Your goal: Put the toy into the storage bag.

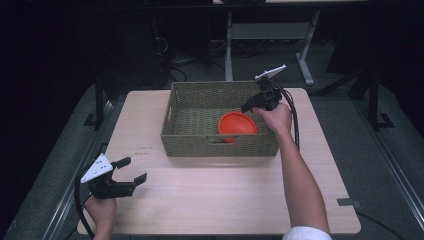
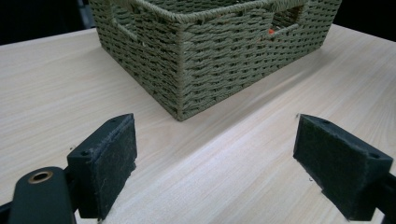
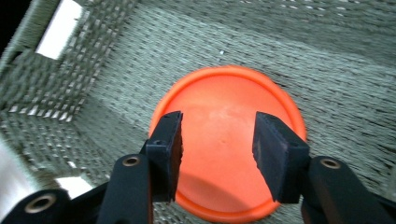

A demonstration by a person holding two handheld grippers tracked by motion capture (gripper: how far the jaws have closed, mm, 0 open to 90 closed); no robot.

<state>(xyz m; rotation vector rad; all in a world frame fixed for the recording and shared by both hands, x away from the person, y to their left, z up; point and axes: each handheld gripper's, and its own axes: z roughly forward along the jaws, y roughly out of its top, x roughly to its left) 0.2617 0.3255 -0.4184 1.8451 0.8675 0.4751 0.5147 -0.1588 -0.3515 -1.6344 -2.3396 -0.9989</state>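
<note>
- Lower left of the high view: left tool point(image 1: 131, 170), jaws spread wide, empty, above the wooden worktop point(image 1: 200, 200).
- Upper centre: woven basket point(image 1: 220, 145), orange disc point(image 1: 238, 124) lying inside.
- Right tool point(image 3: 217, 140) over that disc, jaws partly open, gripping nothing.

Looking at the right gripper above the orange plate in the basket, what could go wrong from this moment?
1. The plate lies flat on the basket floor, and the open right gripper points straight down at its middle, so the fingers may slide off without catching the rim.
2. The plate sits near the basket's front wall, so the gripper could bump the weave.
3. The left gripper is open, away from the basket, so a hard push may shift it.
</note>
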